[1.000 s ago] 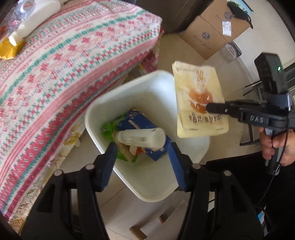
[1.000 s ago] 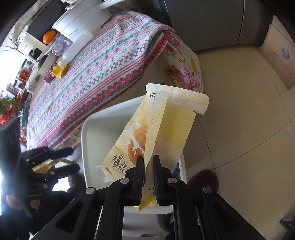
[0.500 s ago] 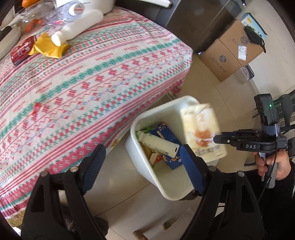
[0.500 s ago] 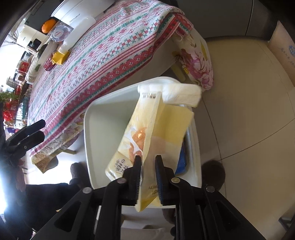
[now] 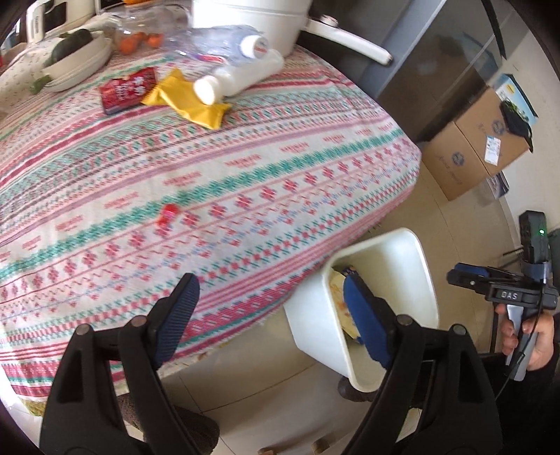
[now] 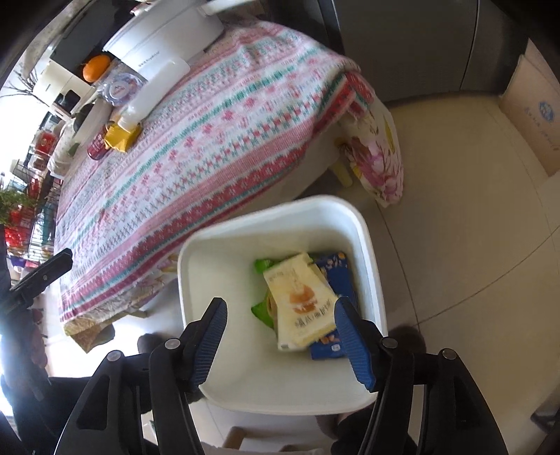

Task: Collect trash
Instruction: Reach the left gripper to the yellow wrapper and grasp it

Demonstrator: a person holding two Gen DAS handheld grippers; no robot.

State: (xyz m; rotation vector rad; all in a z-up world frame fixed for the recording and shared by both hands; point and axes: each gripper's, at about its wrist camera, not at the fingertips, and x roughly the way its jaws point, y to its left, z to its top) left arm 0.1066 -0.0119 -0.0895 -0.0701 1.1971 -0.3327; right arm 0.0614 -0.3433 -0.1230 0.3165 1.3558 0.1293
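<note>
A white bin (image 6: 364,245) stands on the floor beside the table; a cream snack bag (image 6: 301,301) lies inside it on top of a blue packet (image 6: 337,276) and green wrappers. My right gripper (image 6: 280,322) hovers over the bin, its jaws opening, nothing between them. My left gripper (image 5: 269,308) is open and empty above the table's edge, with the bin (image 5: 395,259) to its right. On the striped tablecloth (image 5: 245,175) lie a yellow wrapper (image 5: 189,98), a red packet (image 5: 126,89), a white bottle (image 5: 241,77), a clear plastic bottle (image 5: 224,43) and a small red scrap (image 5: 168,215).
A white cooker (image 5: 252,17), a bowl with a cucumber (image 5: 75,59) and small tomatoes (image 5: 136,38) sit at the table's far side. Cardboard boxes (image 5: 479,147) stand on the floor by a dark cabinet. A hand (image 5: 535,336) holds the right gripper's handle. A floral cushion (image 6: 378,154) hangs at the table corner.
The right gripper opened and the cream snack bag dropped into the bin. The left gripper swung away from the bin and up over the tablecloth, its jaws wider.
</note>
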